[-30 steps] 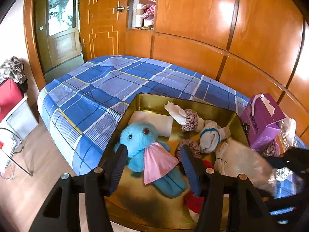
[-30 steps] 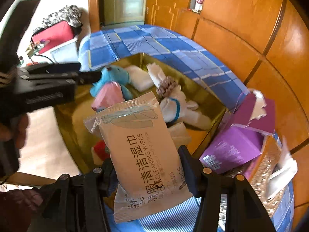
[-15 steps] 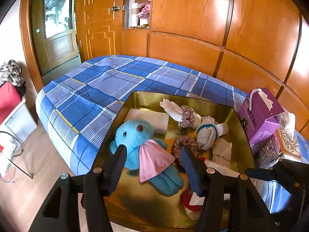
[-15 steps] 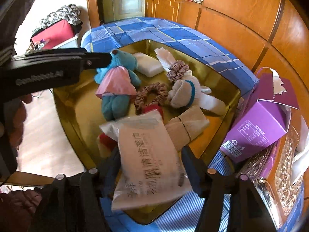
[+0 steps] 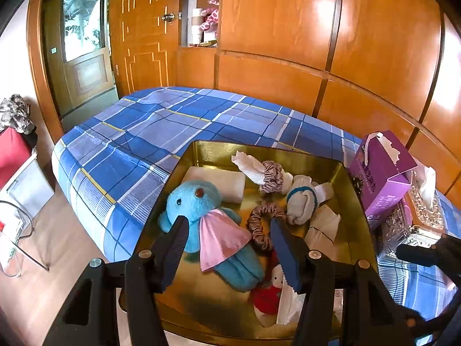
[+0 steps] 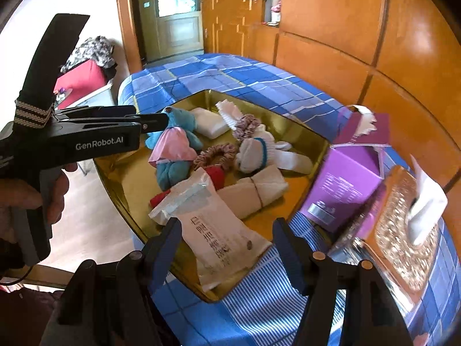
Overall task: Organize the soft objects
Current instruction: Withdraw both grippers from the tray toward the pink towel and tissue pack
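The right claw (image 6: 226, 245) stands wide, its jaws just opened, the wipes pack (image 6: 219, 227) lying loose between them on the gold tray's (image 6: 121, 178) lower rim. The left claw (image 5: 229, 240) hangs half-open and empty above the blue plush (image 5: 201, 216), frame centre.

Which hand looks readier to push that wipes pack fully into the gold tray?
Probably the right. The right gripper has just opened and its fingers straddle the wipes pack, which overhangs the tray's near rim. The left gripper hovers open over the blue plush, farther away.
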`<state>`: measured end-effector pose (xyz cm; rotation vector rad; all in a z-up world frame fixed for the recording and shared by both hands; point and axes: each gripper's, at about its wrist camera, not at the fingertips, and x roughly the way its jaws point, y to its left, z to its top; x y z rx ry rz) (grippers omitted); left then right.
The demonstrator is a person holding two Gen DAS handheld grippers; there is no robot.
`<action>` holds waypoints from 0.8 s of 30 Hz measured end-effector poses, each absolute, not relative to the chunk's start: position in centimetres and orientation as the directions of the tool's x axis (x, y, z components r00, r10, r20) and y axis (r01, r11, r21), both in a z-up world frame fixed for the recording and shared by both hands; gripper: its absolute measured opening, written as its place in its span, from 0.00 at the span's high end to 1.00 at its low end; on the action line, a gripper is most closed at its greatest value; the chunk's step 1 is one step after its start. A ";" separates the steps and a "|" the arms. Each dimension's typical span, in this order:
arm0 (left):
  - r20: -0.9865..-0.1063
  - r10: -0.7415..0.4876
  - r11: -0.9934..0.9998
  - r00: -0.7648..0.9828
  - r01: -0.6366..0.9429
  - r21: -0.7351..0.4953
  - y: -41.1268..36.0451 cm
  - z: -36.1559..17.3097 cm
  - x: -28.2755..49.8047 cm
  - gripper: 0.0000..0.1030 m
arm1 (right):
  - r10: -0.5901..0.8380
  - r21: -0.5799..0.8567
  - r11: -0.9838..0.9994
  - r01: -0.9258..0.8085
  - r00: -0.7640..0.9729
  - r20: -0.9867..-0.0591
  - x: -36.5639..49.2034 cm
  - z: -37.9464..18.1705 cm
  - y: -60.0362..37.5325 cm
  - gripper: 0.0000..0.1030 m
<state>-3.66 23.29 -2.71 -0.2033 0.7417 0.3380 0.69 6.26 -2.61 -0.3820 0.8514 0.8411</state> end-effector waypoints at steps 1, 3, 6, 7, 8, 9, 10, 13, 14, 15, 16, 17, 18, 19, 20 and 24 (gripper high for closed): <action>-0.688 0.226 0.928 0.689 -0.367 -0.062 23.2 -2.6 -3.7 0.41 | 0.495 0.030 0.642 -0.766 0.384 -0.779 0.6 -2.5 5.6 0.35; -0.686 0.220 0.932 0.694 -0.357 -0.063 22.9 -2.6 -3.7 0.41 | 0.496 0.039 0.665 -0.746 0.401 -0.770 0.6 -2.4 4.5 0.35; -0.686 0.210 0.939 0.697 -0.340 -0.059 22.3 -2.5 -3.6 0.41 | 0.487 0.063 0.715 -0.697 0.430 -0.760 0.7 -2.4 2.6 0.36; -0.686 0.204 0.941 0.699 -0.332 -0.058 22.0 -2.5 -3.6 0.41 | 0.480 0.066 0.733 -0.677 0.446 -0.756 0.7 -2.4 1.9 0.36; -0.685 0.200 0.944 0.701 -0.324 -0.055 21.7 -2.4 -3.6 0.41 | 0.473 0.066 0.751 -0.658 0.465 -0.748 0.6 -2.4 1.3 0.36; -0.684 0.197 0.947 0.703 -0.317 -0.053 21.4 -2.4 -3.6 0.41 | 0.471 0.066 0.760 -0.647 0.478 -0.742 0.6 -2.3 0.7 0.36; -0.683 0.192 0.950 0.705 -0.307 -0.050 21.1 -2.3 -3.6 0.41 | 0.465 0.068 0.778 -0.624 0.500 -0.731 0.6 -2.2 -0.1 0.36; -0.680 0.178 0.959 0.712 -0.281 -0.044 20.2 -2.2 -3.6 0.41 | 0.445 0.076 0.819 -0.569 0.546 -0.709 0.5 -1.8 -2.0 0.36; -0.679 0.171 0.962 0.714 -0.271 -0.043 19.9 -2.1 -3.6 0.41 | 0.438 0.079 0.831 -0.551 0.560 -0.703 0.6 -1.7 -2.6 0.36; -0.676 0.166 0.965 0.718 -0.261 -0.040 19.6 -2.0 -3.6 0.41 | 0.431 0.080 0.840 -0.537 0.570 -0.699 0.6 -1.6 -3.1 0.36; -0.673 0.162 0.968 0.721 -0.250 -0.035 19.2 -1.9 -3.6 0.41 | 0.417 0.084 0.856 -0.510 0.586 -0.694 0.7 -1.5 -4.0 0.36; -0.671 0.157 0.971 0.725 -0.237 -0.030 18.8 -1.8 -3.6 0.41 | 0.406 0.086 0.868 -0.490 0.598 -0.692 0.8 -1.5 -4.7 0.36; -0.668 0.152 0.973 0.728 -0.228 -0.026 18.5 -1.7 -3.6 0.41 | 0.394 0.090 0.880 -0.467 0.610 -0.688 0.9 -1.4 -5.6 0.36; -0.666 0.147 0.976 0.731 -0.218 -0.024 18.2 -1.6 -3.6 0.41 | 0.385 0.093 0.888 -0.449 0.619 -0.685 1.0 -1.4 -6.2 0.36; -0.664 0.139 0.979 0.735 -0.204 -0.021 17.8 -1.5 -3.7 0.41 | 0.371 0.096 0.900 -0.426 0.630 -0.682 1.0 -1.3 -7.2 0.36; -0.654 0.116 0.987 0.747 -0.159 -0.006 16.3 -0.9 -3.7 0.41 | 0.305 0.095 0.938 -0.332 0.666 -0.681 1.4 -1.3 -10.5 0.36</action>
